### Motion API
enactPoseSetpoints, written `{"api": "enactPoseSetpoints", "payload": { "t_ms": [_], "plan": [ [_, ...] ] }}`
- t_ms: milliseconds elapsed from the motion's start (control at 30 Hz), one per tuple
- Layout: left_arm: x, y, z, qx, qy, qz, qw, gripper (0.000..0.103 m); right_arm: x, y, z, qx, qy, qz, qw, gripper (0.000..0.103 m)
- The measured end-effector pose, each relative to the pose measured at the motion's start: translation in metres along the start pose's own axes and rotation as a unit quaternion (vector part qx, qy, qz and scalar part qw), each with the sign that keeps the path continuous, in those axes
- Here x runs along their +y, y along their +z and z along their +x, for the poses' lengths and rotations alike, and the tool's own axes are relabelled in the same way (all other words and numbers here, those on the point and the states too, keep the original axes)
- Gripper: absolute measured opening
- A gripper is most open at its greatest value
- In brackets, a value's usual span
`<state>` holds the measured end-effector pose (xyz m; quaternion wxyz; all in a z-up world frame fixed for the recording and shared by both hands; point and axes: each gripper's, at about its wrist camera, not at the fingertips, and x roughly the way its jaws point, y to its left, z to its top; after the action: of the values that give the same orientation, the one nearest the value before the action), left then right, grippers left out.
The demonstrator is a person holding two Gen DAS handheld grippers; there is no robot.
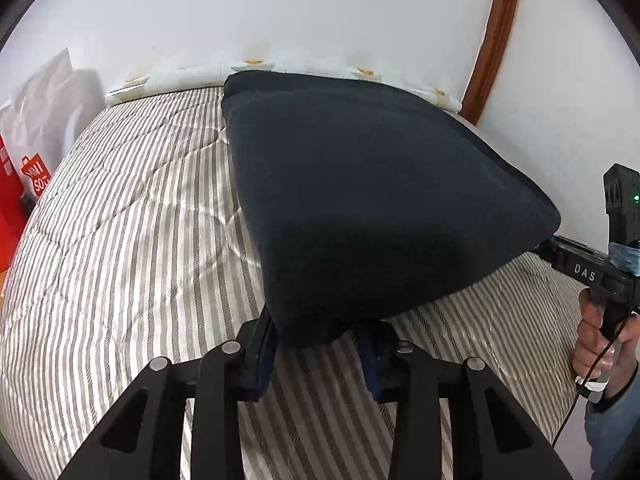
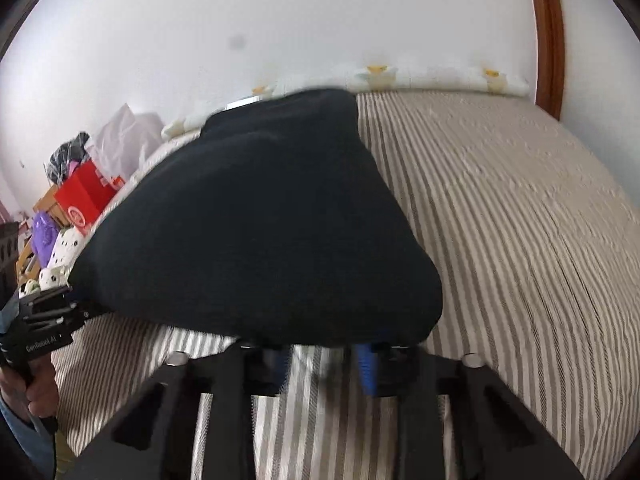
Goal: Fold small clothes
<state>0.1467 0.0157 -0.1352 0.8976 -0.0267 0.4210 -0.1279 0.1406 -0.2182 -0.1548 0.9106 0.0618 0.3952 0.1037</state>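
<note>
A dark garment (image 1: 380,200) is hanging stretched over the striped bed (image 1: 120,260) at frame centre, its near corners being pinched by the left claw (image 1: 320,344) and right claw (image 2: 320,354).

Dark garment (image 1: 380,200): one, its near edge at the fingertips of both tools.
Grippers: two, the left gripper (image 1: 320,344) and the right gripper (image 2: 324,354), two fingers each.
Hands: two, each on a grip handle, off to the side of the fingers.
Striped bed cover (image 1: 132,240): one, beneath the fingers.
Red bag (image 2: 86,200): one, far left of the fingers.
</note>
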Motion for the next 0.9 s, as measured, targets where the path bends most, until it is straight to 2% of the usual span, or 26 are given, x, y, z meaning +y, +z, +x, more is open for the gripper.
{"api": "enactPoseSetpoints", "payload": {
  "t_ms": [167, 333, 467, 633, 700, 900],
  "plan": [
    [0.004, 0.018, 0.012, -0.006, 0.010, -0.004, 0.9999, 0.031, -0.006, 0.021, 0.013, -0.008, 0.008, 0.017, 1.000, 0.015],
    [0.010, 0.046, 0.035, 0.002, 0.007, -0.023, 0.9997, 0.030, -0.014, 0.044, 0.037, -0.014, -0.004, 0.037, 0.999, 0.014],
    [0.012, 0.048, 0.038, 0.012, -0.001, -0.040, 0.9991, 0.030, -0.018, 0.048, 0.041, -0.008, -0.001, 0.040, 0.999, 0.014],
    [0.019, 0.035, 0.029, 0.011, -0.010, -0.050, 0.9987, 0.023, -0.015, 0.036, 0.032, 0.006, -0.026, 0.001, 1.000, 0.011],
    [0.023, 0.031, 0.023, 0.010, -0.014, -0.058, 0.9982, 0.011, -0.017, 0.033, 0.023, 0.012, -0.027, -0.009, 1.000, 0.009],
    [0.031, 0.019, -0.002, 0.000, -0.001, -0.060, 0.9982, 0.009, -0.020, 0.036, -0.025, -0.019, -0.025, -0.044, 0.999, 0.010]
  ]
}}
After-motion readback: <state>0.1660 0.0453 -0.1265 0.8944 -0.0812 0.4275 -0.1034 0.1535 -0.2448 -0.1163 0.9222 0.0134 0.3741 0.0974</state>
